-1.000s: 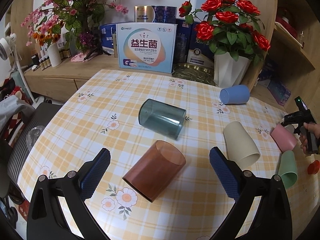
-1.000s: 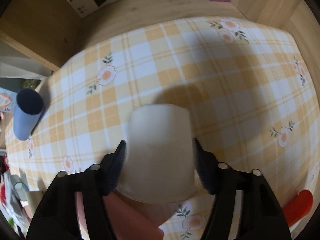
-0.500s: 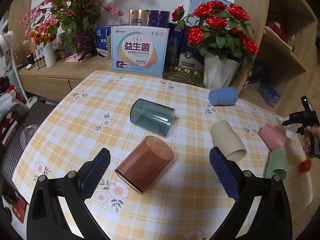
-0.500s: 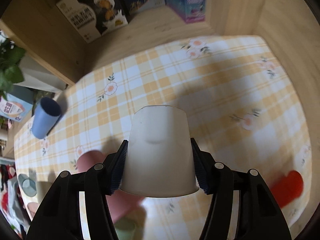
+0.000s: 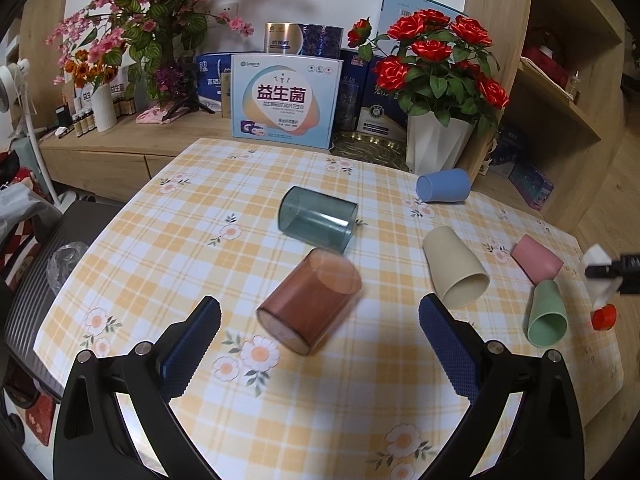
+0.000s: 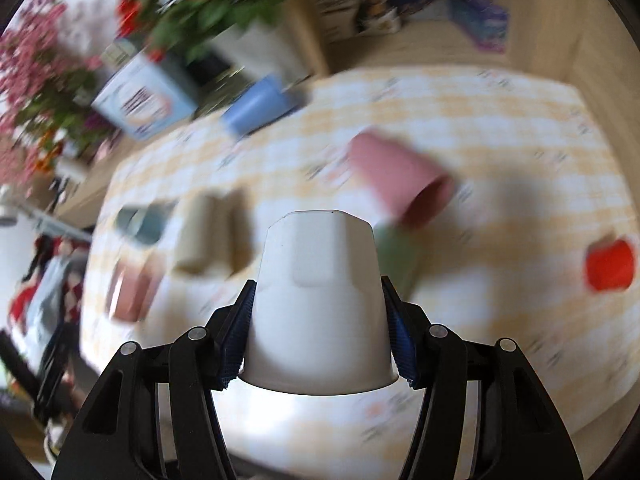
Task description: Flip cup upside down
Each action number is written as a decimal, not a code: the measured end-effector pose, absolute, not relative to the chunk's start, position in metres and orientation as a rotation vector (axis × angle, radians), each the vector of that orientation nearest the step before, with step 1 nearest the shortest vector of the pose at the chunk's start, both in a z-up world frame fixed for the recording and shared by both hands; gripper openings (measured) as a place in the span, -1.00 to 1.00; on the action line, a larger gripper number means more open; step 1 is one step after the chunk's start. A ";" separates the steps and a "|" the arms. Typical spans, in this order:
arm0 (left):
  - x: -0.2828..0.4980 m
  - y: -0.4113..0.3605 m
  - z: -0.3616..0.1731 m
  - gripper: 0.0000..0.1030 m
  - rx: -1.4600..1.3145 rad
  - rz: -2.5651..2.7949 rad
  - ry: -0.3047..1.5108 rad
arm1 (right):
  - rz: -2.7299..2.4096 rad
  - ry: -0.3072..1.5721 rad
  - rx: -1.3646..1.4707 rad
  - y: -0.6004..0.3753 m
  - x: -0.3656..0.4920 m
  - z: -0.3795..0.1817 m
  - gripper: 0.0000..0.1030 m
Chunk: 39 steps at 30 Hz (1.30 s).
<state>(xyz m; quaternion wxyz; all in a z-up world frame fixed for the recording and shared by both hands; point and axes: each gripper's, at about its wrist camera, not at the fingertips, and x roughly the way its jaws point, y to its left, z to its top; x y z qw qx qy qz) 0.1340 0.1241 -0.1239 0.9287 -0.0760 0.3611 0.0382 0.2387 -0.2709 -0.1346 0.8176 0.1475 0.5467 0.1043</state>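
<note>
With the right gripper (image 6: 318, 336) swinging that white cup (image 6: 316, 300) above the counter's right edge, jaws clamped on its slick tapered sides, I reckon it could squirt loose mid-flip, while the left gripper (image 5: 320, 344) hangs wide open.

Both grippers: black plastic frames, silver screws, fingers (image 5: 192, 340) with dark-blue dimpled pads.
</note>
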 end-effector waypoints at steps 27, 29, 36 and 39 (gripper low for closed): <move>0.107 0.151 -0.137 0.88 -0.213 0.123 0.774 | 0.337 1.372 0.350 -0.079 0.201 -0.245 0.14; 0.107 0.150 -0.138 0.88 -0.212 0.122 0.778 | 0.339 1.373 0.348 -0.078 0.201 -0.245 0.16; 0.108 0.145 -0.134 0.88 -0.197 0.120 0.779 | 0.366 1.364 0.353 -0.084 0.199 -0.243 0.32; 0.108 0.142 -0.131 0.88 -0.189 0.116 0.778 | 0.370 1.312 0.336 -0.089 0.196 -0.232 0.71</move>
